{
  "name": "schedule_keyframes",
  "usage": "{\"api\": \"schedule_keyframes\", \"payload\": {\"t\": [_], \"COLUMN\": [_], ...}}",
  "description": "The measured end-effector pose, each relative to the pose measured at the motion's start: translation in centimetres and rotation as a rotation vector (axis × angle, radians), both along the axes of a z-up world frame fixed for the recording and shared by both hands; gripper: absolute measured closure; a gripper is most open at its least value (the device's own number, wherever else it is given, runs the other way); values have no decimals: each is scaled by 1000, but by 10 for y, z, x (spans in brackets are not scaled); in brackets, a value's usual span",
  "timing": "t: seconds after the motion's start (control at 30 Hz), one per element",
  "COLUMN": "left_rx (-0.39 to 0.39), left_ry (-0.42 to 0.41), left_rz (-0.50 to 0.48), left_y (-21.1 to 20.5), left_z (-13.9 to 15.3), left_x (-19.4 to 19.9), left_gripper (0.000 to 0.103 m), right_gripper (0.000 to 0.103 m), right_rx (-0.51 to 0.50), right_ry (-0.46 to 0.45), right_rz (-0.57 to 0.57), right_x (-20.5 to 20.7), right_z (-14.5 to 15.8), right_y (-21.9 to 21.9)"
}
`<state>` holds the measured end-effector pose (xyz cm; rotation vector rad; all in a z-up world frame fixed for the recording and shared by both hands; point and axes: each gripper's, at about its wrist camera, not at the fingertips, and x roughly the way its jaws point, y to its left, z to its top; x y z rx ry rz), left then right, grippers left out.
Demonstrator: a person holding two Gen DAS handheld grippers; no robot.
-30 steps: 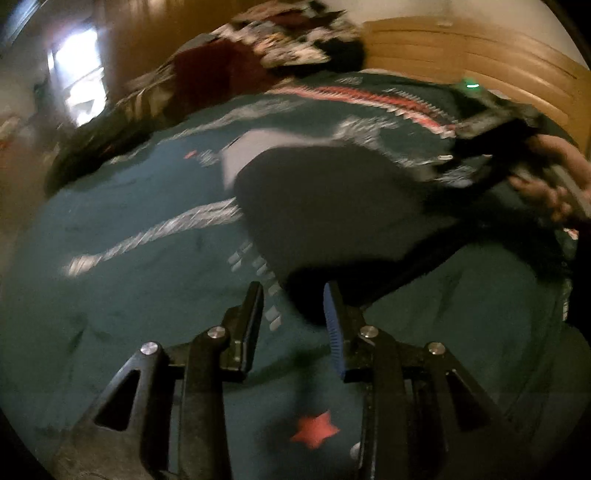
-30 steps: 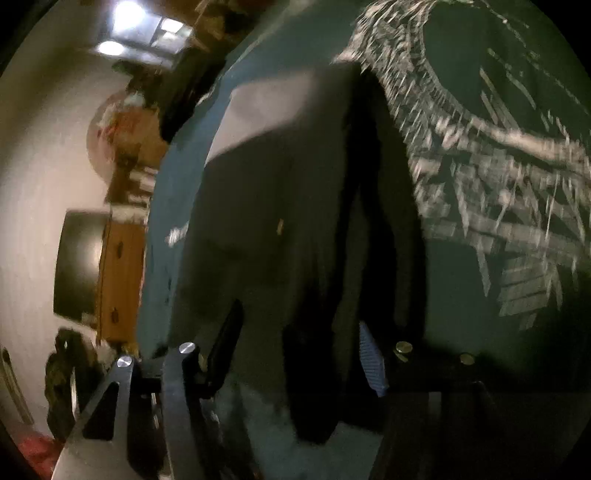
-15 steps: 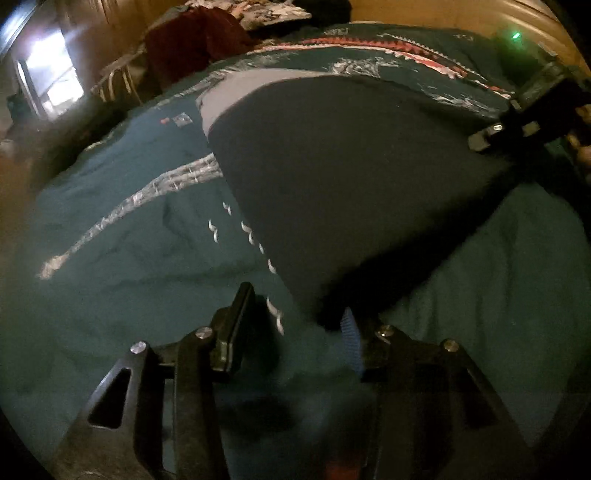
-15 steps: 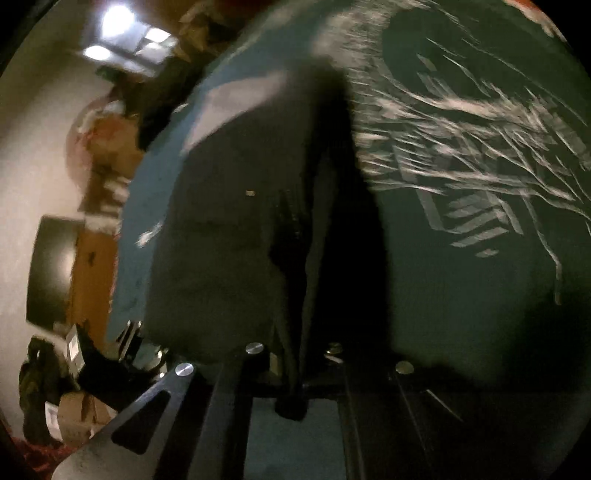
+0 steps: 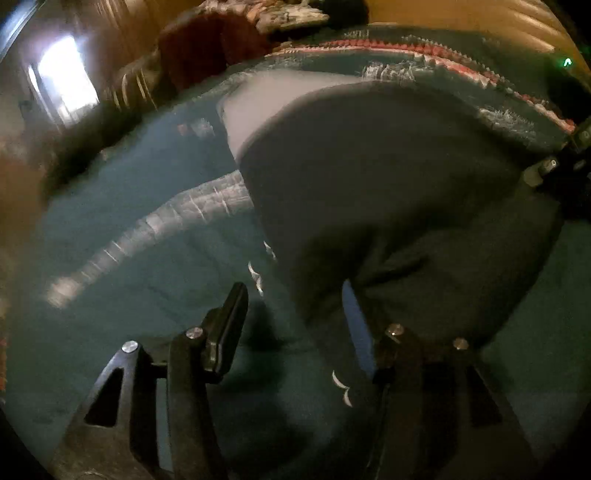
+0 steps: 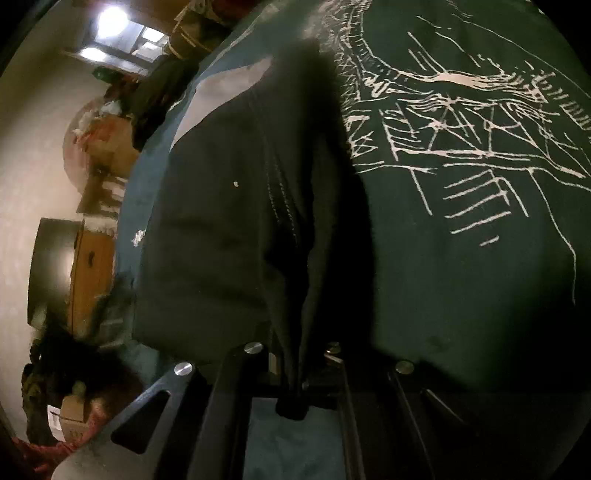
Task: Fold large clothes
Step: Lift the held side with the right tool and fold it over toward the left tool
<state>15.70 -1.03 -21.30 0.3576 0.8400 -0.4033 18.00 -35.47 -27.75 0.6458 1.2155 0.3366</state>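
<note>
A large black garment (image 5: 388, 206) with a pale grey inner part (image 5: 258, 107) lies on a teal bedspread (image 5: 147, 280). My left gripper (image 5: 295, 306) is open, its jaws wide apart, at the garment's near corner; the cloth edge lies between the fingers and over the right one. My right gripper (image 6: 295, 365) is shut on a fold of the same black garment (image 6: 221, 221), which bunches between its fingers. The right gripper also shows at the far right edge of the left wrist view (image 5: 565, 166).
The teal bedspread has white line patterns (image 6: 461, 147) and a red-and-white band (image 5: 424, 55). A heap of clothes (image 5: 229, 40) lies at the bed's far end. A wooden headboard (image 5: 480, 18) stands behind. A wooden cabinet (image 6: 88, 269) and boxes stand beside the bed.
My right gripper has shut on the garment's edge. My left gripper has moved forward to the garment's near corner, its jaws opening wider.
</note>
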Motion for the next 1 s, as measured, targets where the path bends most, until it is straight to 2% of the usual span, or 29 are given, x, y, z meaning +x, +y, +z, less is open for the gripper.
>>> {"api": "schedule_keyframes", "payload": {"t": [0.03, 0.07, 0.1, 0.13, 0.17, 0.2, 0.27, 0.37, 0.4, 0.47, 0.5, 0.53, 0.6, 0.63, 0.73, 0.8, 0.83, 0.93, 1.0], "left_rx": [-41, -42, -51, -107, -189, -230, -264, -217, -181, -18, 25, 27, 40, 31, -78, -103, -118, -78, -118], "left_ry": [22, 24, 9, 6, -3, -31, -85, -137, -128, -58, -9, -15, -47, -57, -96, -82, -55, 12, 16], "left_rz": [13, 34, 56, 73, 100, 127, 153, 150, 148, 173, 161, 146, 120, 103, 5, -62, -97, -138, -93], "left_y": [8, 14, 19, 27, 35, 40, 35, 5, -6, -26, -31, -31, -30, -28, -8, 3, 7, 1, 7], "left_z": [4, 12, 21, 32, 45, 56, 70, 63, 56, 21, 4, -1, 5, 11, 38, 40, 38, 14, 12], "left_x": [2, 2, 0, 1, 7, 12, 32, 71, 84, 120, 132, 133, 127, 119, 68, 32, 14, -15, -17], "left_gripper": [50, 53, 67, 68, 68, 68, 61, 57, 56, 56, 55, 54, 57, 66, 69, 69, 69, 70, 70], "right_gripper": [99, 100, 100, 100, 99, 99, 99, 99, 101, 102, 102, 102, 103, 103, 100, 85, 82, 82, 82], "right_rx": [5, 8, 8, 4, -6, -20, -37, -33, -25, -5, 5, 7, 7, 5, -19, -96, -152, -215, -221], "right_ry": [1, 0, 0, -3, -7, -11, -16, -22, -22, -17, -14, -15, -18, -15, -13, -32, -54, -137, -211], "right_rz": [-2, -4, -2, 1, 7, 15, 22, 15, 10, 1, -1, 0, 7, 8, 25, 55, 68, 62, 46], "right_x": [-3, -4, -5, -5, -4, -4, -2, -5, -5, -6, -6, -6, -3, -3, -3, -6, -10, -20, -11], "right_z": [-2, -2, -3, -3, -3, -3, -1, -2, -4, -8, -9, -10, -10, -11, -5, 14, 30, 70, 93], "right_y": [-4, -5, -6, -6, -5, -3, 2, 2, 1, -2, -3, -3, -4, -4, -4, 0, 0, -3, 1]}}
